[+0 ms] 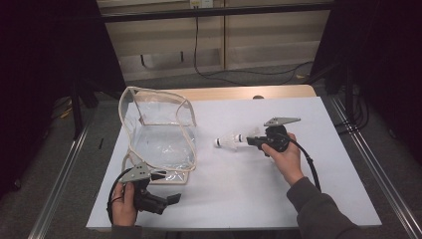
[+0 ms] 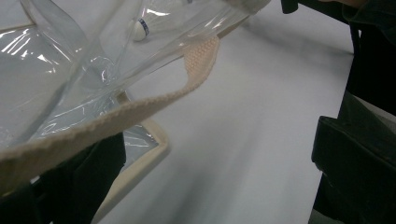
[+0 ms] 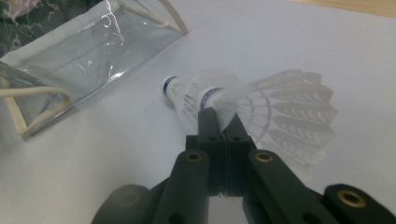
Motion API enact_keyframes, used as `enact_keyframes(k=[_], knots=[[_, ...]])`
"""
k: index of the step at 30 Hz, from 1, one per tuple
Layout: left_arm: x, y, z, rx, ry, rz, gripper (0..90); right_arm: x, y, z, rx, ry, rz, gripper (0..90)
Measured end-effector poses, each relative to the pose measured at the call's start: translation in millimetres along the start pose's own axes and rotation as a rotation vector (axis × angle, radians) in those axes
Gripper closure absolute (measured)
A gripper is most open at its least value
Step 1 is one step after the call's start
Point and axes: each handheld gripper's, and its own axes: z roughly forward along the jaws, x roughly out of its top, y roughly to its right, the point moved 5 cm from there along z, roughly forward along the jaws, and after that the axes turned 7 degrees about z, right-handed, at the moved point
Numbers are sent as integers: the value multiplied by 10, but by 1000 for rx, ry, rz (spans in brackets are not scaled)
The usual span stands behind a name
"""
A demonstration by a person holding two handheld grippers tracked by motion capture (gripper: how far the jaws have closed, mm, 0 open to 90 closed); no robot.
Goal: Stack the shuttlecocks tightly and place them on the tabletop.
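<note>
Bare tabletop separates shuttlecocks, in the right gripper's closed jaws, from bag.

No text, label or number can be read.

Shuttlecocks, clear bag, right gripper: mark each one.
shuttlecocks [image 3: 280, 112], right gripper view, on the white feather skirt.
clear bag [image 1: 161, 137], high view, on its clear side panel.
right gripper [image 3: 219, 116], right gripper view, between its fingertips.
</note>
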Motion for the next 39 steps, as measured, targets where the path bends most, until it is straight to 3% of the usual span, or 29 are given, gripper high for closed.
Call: enact_keyframes(k=[39], knots=[[-7,-3,3,3,-3,-5,32,-19,1,219,6,-16,3,886]])
